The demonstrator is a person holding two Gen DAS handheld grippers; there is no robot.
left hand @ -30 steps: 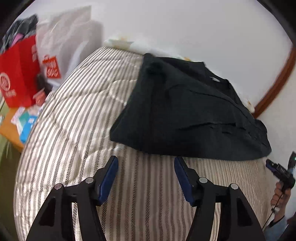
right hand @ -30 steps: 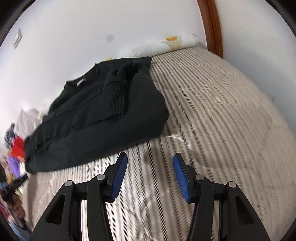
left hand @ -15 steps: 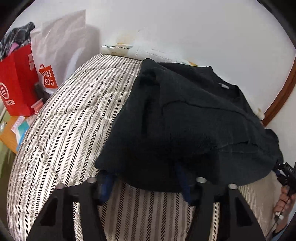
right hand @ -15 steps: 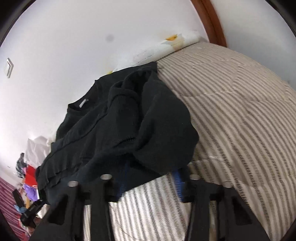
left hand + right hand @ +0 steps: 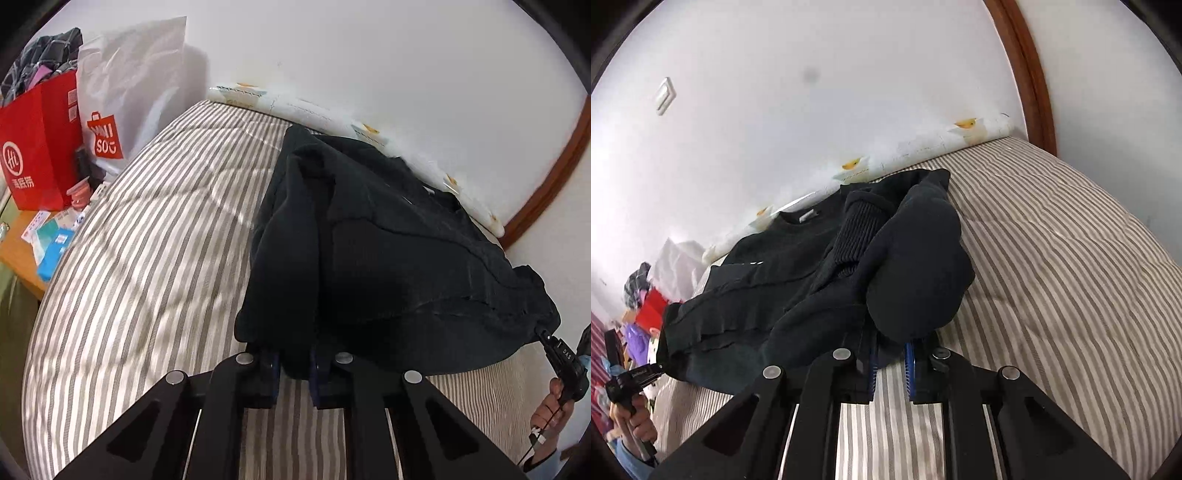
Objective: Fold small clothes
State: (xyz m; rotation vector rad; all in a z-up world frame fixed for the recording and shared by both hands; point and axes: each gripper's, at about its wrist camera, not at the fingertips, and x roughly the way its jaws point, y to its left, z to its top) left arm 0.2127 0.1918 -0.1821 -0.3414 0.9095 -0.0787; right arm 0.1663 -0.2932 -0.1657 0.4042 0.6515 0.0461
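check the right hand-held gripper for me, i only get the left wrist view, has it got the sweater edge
Observer: Yes. The right hand-held gripper has its jaws closing, with the near edge of the black sweater between the blue pads.
Operator: where's the sleeve on that side
Observer: It is folded in. Its ribbed sleeve end lies on top of the sweater's body.
Operator: any room past it
Observer: The striped bedcover carries on to the right of the sweater with nothing lying on it.
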